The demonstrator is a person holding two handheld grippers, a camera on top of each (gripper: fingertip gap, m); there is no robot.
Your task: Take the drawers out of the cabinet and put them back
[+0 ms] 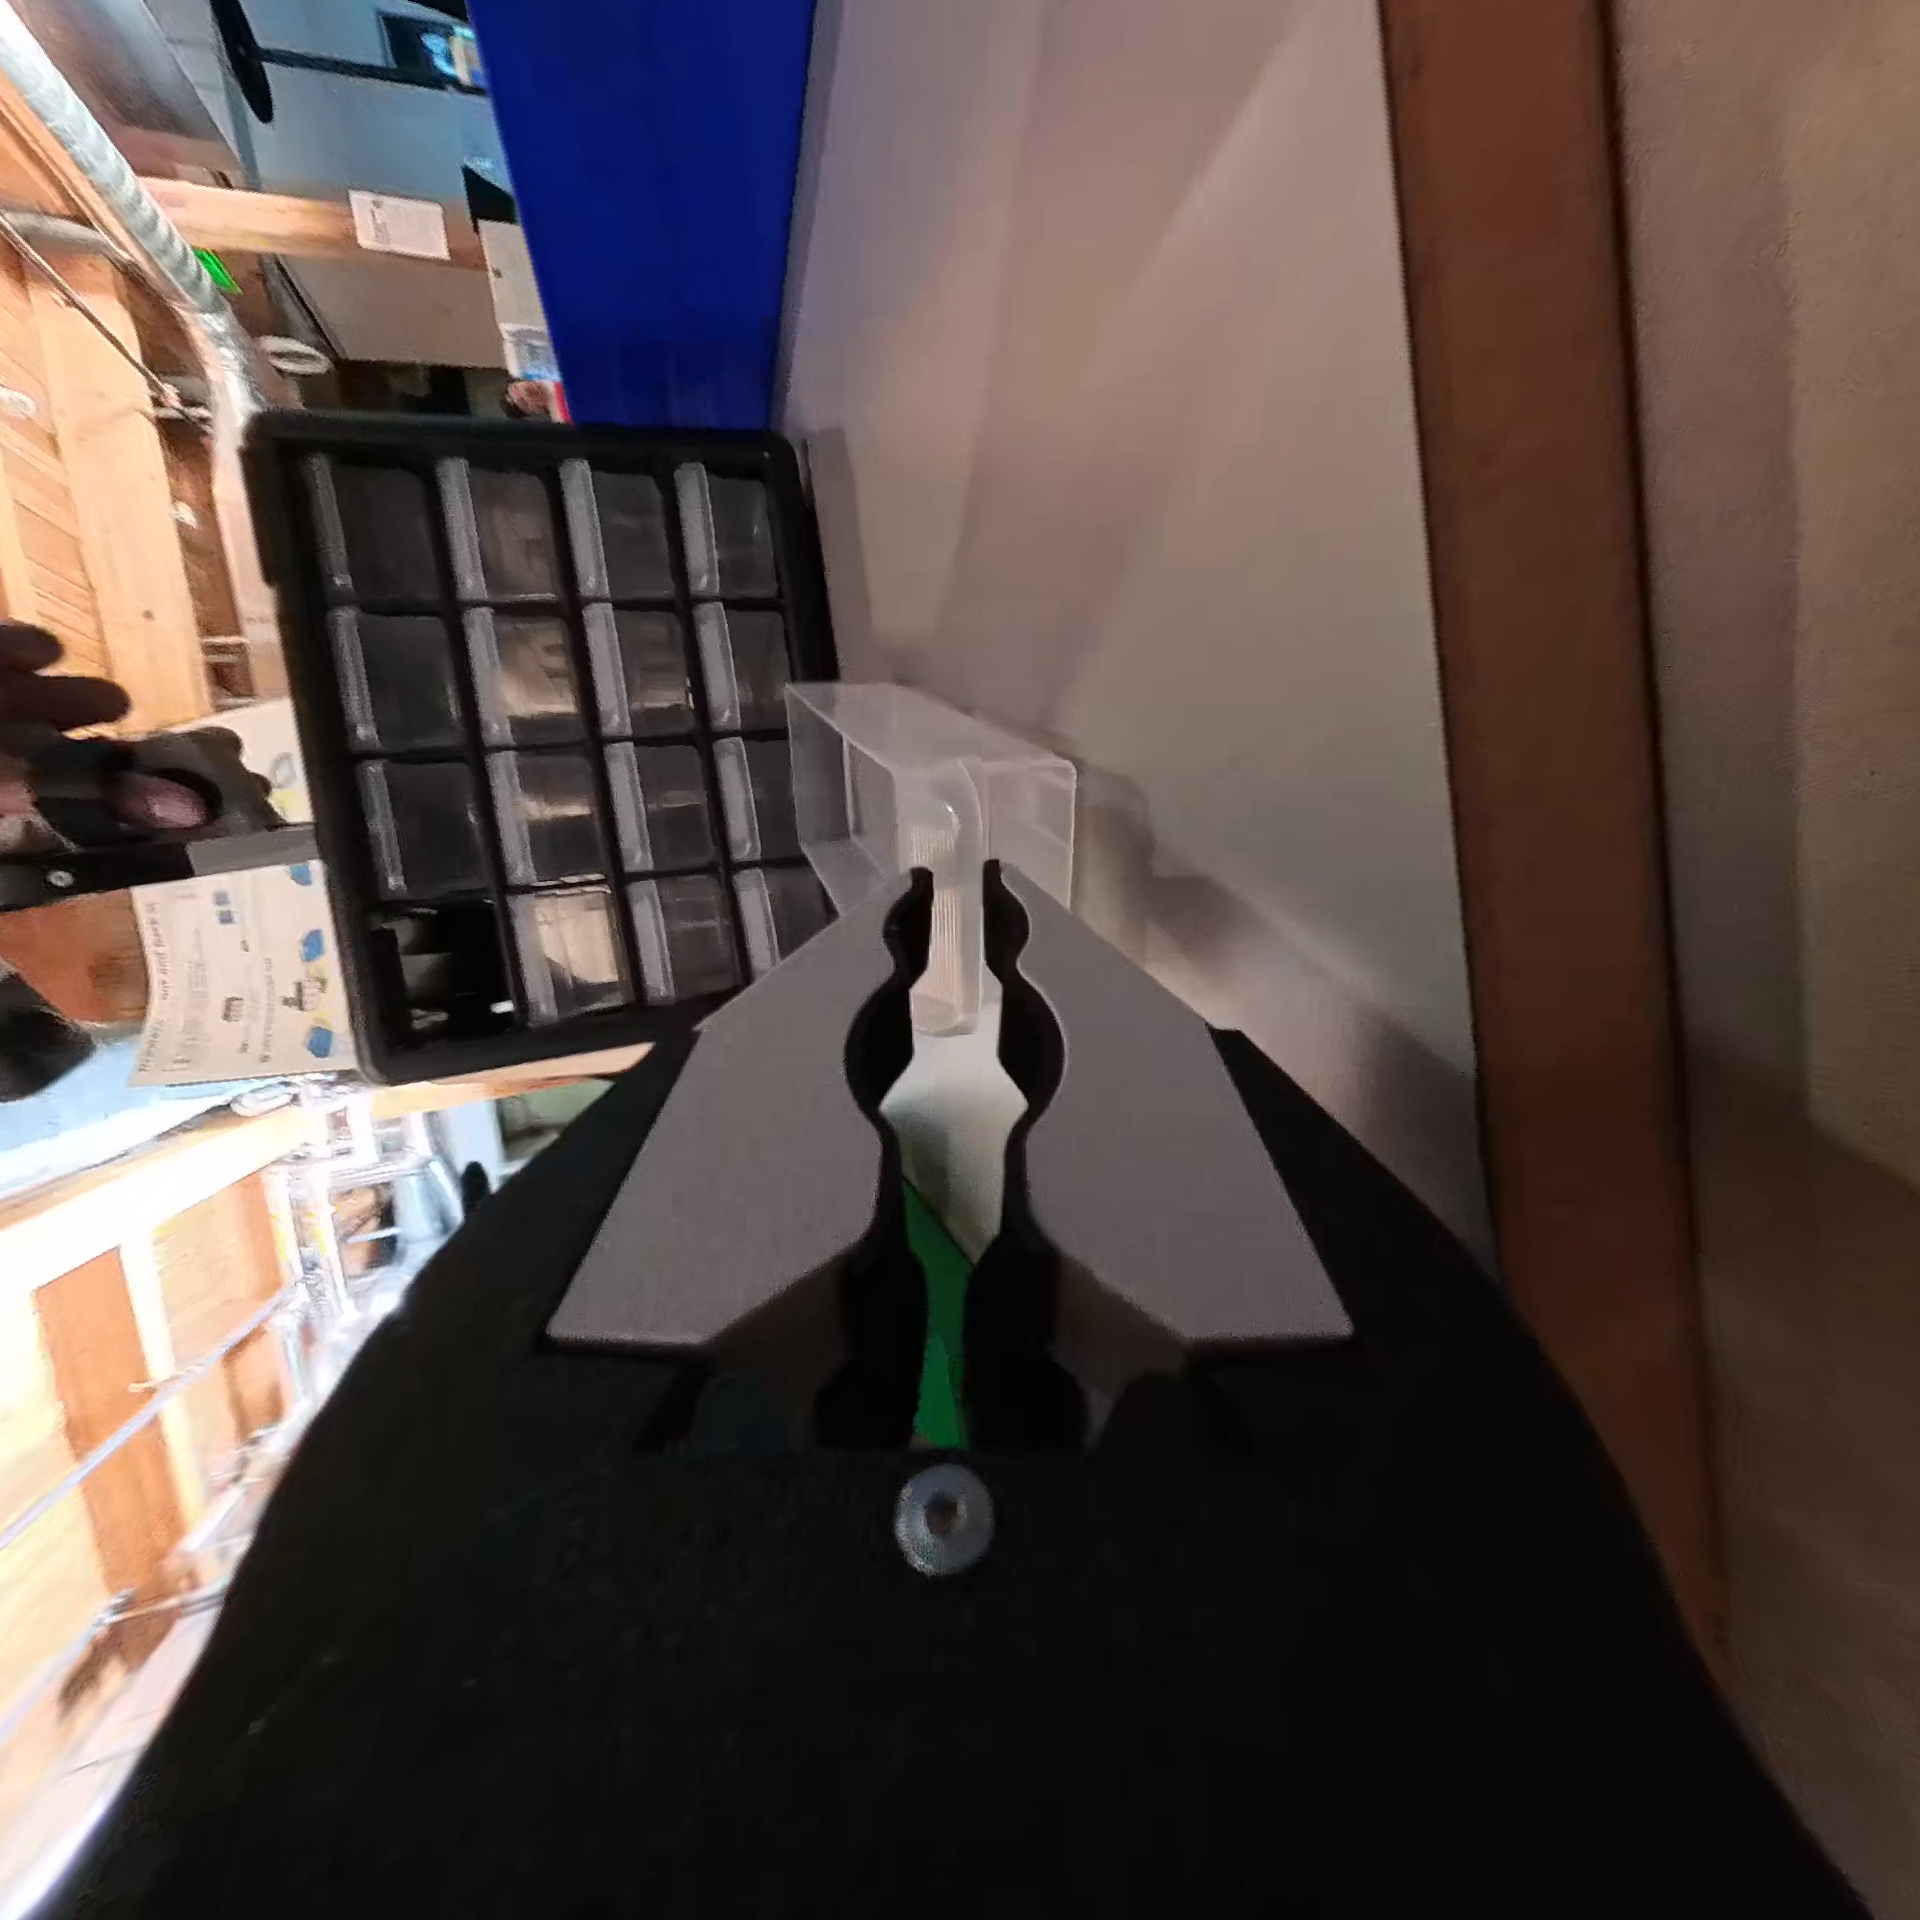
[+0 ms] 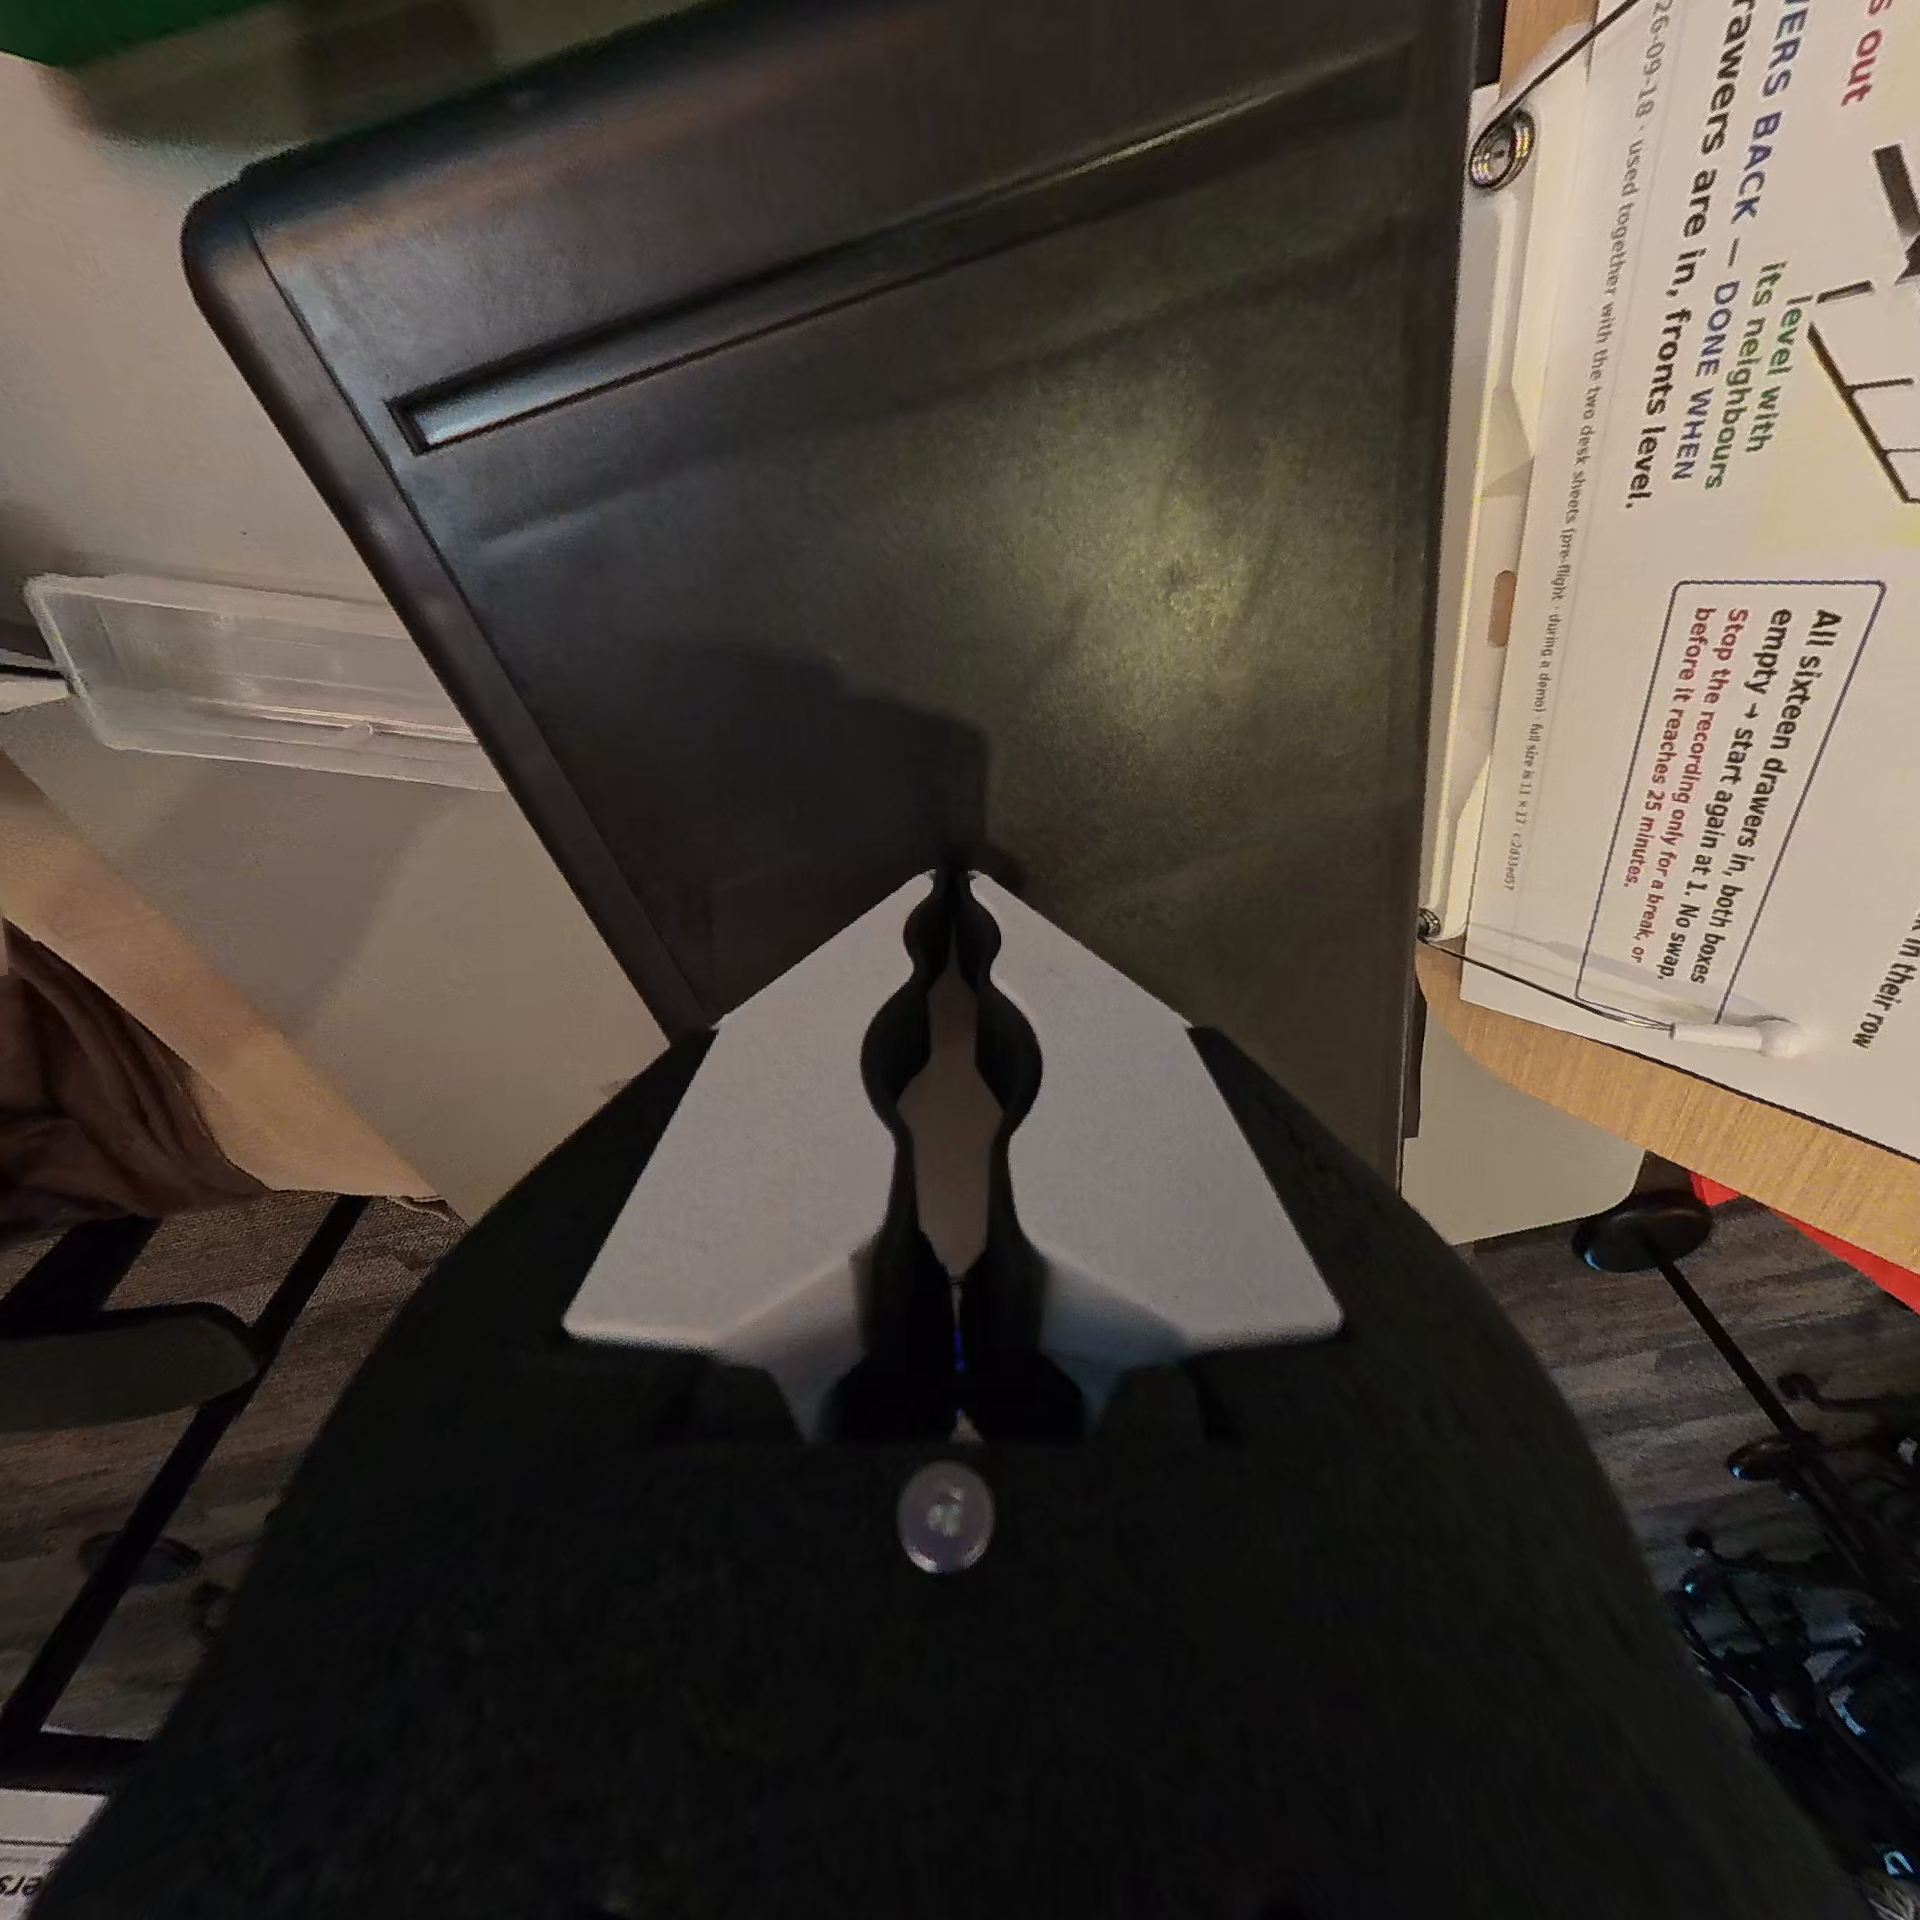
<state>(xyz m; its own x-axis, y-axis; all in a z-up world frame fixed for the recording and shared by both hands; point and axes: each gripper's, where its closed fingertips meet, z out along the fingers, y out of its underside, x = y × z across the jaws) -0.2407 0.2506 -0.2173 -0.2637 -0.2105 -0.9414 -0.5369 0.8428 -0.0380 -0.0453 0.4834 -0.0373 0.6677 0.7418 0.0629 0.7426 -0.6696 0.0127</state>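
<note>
While the left gripper (image 1: 951, 883) pinches the ribbed tab of a clear plastic drawer (image 1: 935, 790), that drawer sits out on the white table (image 1: 1195, 520), just beside the black cabinet (image 1: 540, 727). The cabinet shows a grid of see-through drawer fronts, one corner slot dark and open. The right gripper (image 2: 951, 878), fingers pressed together on nothing, touches the cabinet's smooth black side. A printed sheet (image 2: 1714, 520) lies beside the cabinet.

We see one clear drawer (image 1: 935, 790) out on the table, at three o'clock from the black cabinet (image 1: 540, 727).
</note>
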